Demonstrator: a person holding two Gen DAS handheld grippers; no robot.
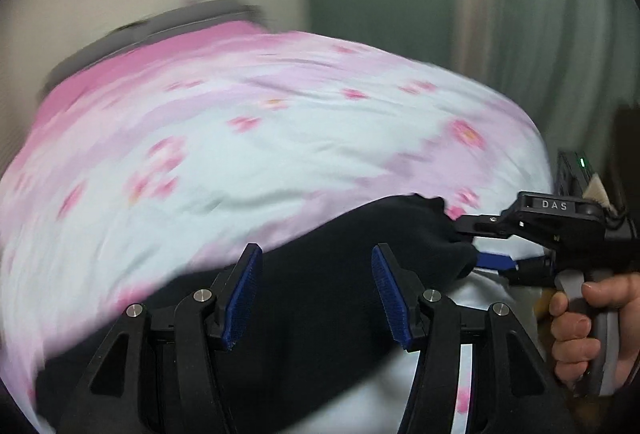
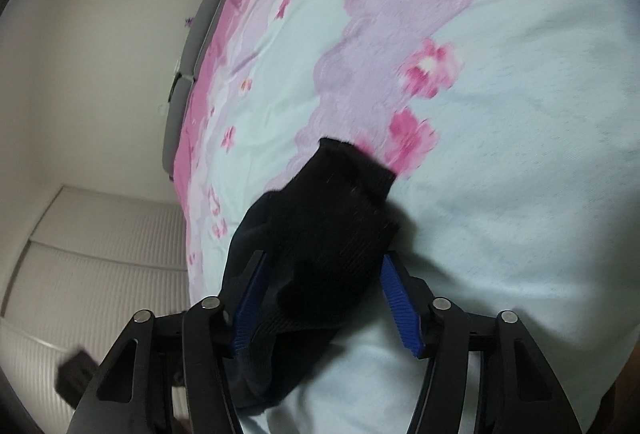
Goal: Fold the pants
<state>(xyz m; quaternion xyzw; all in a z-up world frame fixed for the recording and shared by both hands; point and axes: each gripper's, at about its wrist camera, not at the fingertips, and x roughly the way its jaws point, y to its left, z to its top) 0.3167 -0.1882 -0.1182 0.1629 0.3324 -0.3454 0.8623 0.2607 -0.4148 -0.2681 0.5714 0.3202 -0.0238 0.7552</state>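
Black pants [image 1: 320, 274]: dark, soft fabric, ribbed knit at cuff [image 2: 352, 170]. Spread across pale floral bedspread [image 1: 280, 138], running as long dark band from lower left toward right in left wrist view. Far end bunched and lifted slightly off bedding, near right edge of that view. In right wrist view, cuffed end [image 2: 328, 230] pointing away, wrinkled, folds heaped near bottom, draping toward mattress edge. Remainder hidden; whether folded over cannot be told.

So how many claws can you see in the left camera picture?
2. The left claw is at the bottom, over the black pants. The right claw is at the right, at the pants' end.
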